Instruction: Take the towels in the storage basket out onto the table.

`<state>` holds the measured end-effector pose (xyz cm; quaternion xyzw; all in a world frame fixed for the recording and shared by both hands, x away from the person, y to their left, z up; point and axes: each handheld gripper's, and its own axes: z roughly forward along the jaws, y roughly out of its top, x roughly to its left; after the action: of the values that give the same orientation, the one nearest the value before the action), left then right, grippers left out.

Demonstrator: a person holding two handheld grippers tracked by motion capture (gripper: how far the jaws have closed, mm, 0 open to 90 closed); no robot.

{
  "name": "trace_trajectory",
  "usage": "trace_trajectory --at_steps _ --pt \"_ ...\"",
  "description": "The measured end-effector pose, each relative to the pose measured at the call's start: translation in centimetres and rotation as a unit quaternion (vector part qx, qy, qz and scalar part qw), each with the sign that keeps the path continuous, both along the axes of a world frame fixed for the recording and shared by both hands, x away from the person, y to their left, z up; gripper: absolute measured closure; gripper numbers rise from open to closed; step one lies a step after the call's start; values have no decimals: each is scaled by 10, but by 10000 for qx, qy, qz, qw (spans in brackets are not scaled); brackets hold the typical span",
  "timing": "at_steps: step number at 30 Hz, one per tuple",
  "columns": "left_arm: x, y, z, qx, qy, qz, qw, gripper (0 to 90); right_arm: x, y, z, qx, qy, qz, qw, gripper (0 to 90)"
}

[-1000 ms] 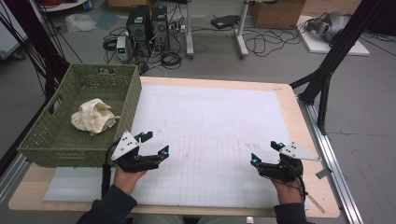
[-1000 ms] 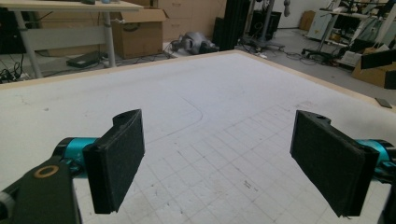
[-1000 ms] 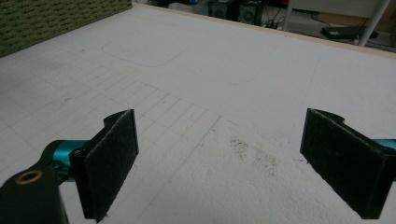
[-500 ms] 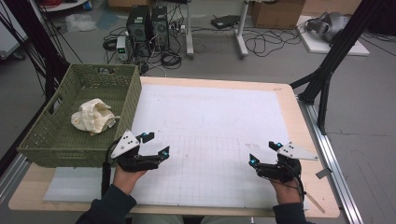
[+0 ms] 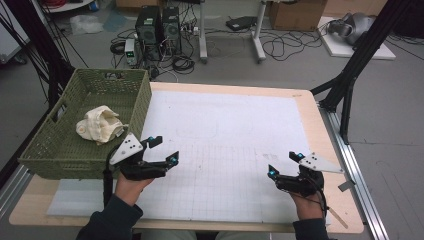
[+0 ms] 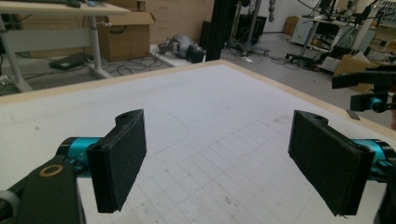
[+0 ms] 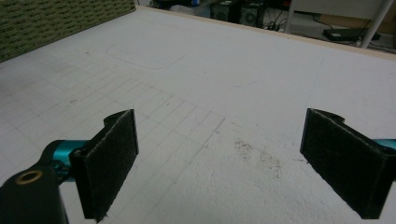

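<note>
Left tool [image 5: 163, 150] held low over the near-left part of the desk [image 5: 305, 102], just beside the right wall of the green basket [image 5: 60, 155], jaws spread wide apart, nothing between them. The left gripper view confirms this: both black pads [image 6: 119, 165] stand far apart over bare white gridded mat [image 6: 196, 140], empty gap. Right tool [image 5: 284, 164] is over the near-right part of the desk, well apart from the left one, jaws also wide apart and holding nothing; the right gripper view shows its pads [image 7: 109, 161] on either side of the gridded mat, with a small dark smudge [image 7: 257, 156] on the mat between them. The cream cloth item [image 5: 99, 125], crumpled, lies inside the green basket toward its near right, near the left tool but separated from it by the basket wall, not touched by either tool. The basket sits on the left edge of the desk, partly overhanging the mat edge. A faint rounded outline [image 5: 197, 131] is drawn on the mat mid-desk. The far tool is visible at the right edge in the left gripper view. Person's hands and dark sleeves come in from the bottom of the high view. On the floor behind the desk: computer towers [image 5: 159, 25], cables, cardboard box [image 5: 295, 12].
</note>
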<state>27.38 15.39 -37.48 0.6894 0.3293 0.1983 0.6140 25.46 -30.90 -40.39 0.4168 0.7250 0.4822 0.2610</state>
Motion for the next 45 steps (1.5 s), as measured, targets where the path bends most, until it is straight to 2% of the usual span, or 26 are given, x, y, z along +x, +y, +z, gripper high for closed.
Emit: trace_trajectory --at_steps 8,13,16,21,26,30,33,40,42,45 --pt "-2 20 31 31 -237 57 9997 201 1 1 1 41 14 -5 10000 106" --pt "5 37 50 -47 -412 165 9990 214 0 3 1 26 5 22 10000 106" --pt "12 49 61 11 -498 228 9985 213 0 3 1 33 32 23 10000 106" --pt "31 80 72 111 -404 477 9980 213 0 3 0 44 46 23 10000 106" --pt "47 116 79 -5 -237 791 9966 212 0 2 0 41 55 -18 10000 106" --pt "56 139 80 130 -181 1035 9944 212 1 4 -1 32 54 -20 10000 106" --pt "63 154 74 173 -51 1238 9921 212 1 5 -1 10 67 6 10000 106" --pt "83 172 56 539 359 1525 9862 216 2 6 -2 -15 86 -1 10000 106" --pt "90 176 51 605 542 1676 9825 216 2 7 -3 -20 107 11 9999 106" --pt "101 182 42 814 816 1946 9741 215 2 7 -3 -44 94 11 9999 106"
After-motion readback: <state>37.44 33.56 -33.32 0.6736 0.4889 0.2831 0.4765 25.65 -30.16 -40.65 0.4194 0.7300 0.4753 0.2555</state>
